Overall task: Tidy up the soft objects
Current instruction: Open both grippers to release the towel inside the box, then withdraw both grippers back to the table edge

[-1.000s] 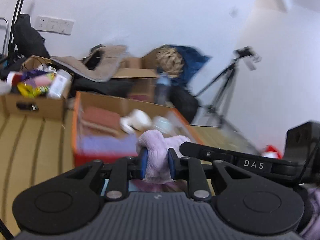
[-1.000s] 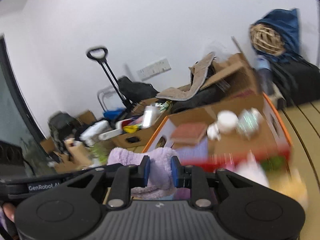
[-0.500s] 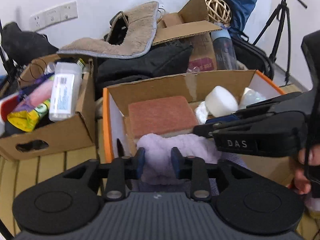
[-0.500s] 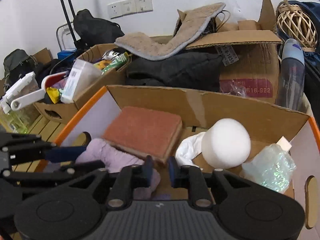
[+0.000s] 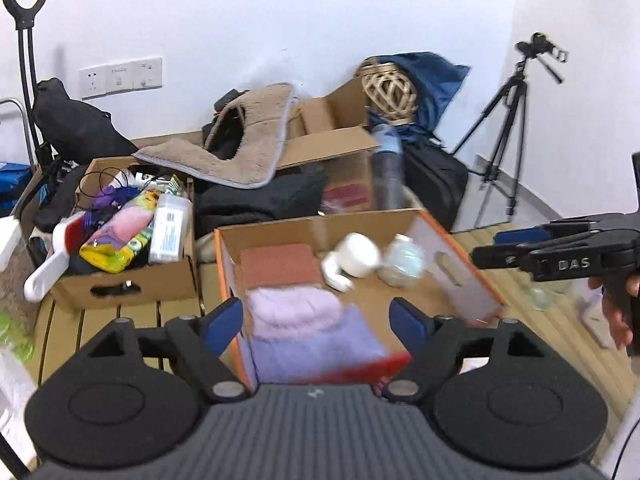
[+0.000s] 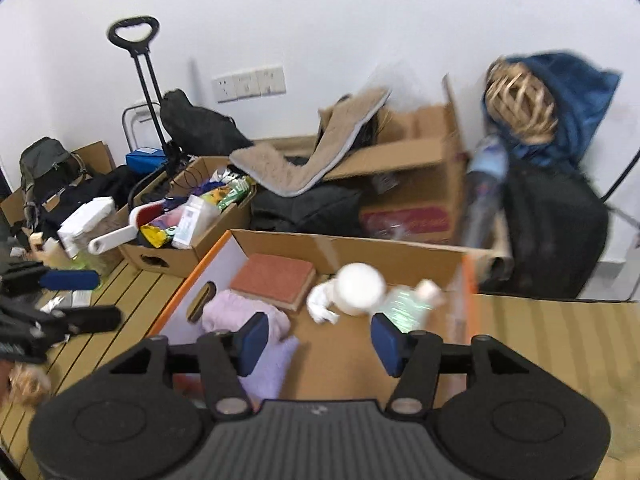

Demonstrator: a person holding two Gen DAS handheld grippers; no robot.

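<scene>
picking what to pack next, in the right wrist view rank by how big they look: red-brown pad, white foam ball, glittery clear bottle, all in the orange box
1. red-brown pad, clearly the largest.
2. white foam ball.
3. glittery clear bottle; it looks close to the ball in size and is blurred, so this order is unsure.

All three lie at a similar depth in the orange box.

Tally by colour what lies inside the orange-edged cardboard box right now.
Purple: 2, pale lilac fluffy towel and darker lavender folded cloth
Red-brown: 1, flat rectangular sponge pad
White: 1, round foam ball
Clear: 1, crinkly plastic bottle
Total: 5
</scene>
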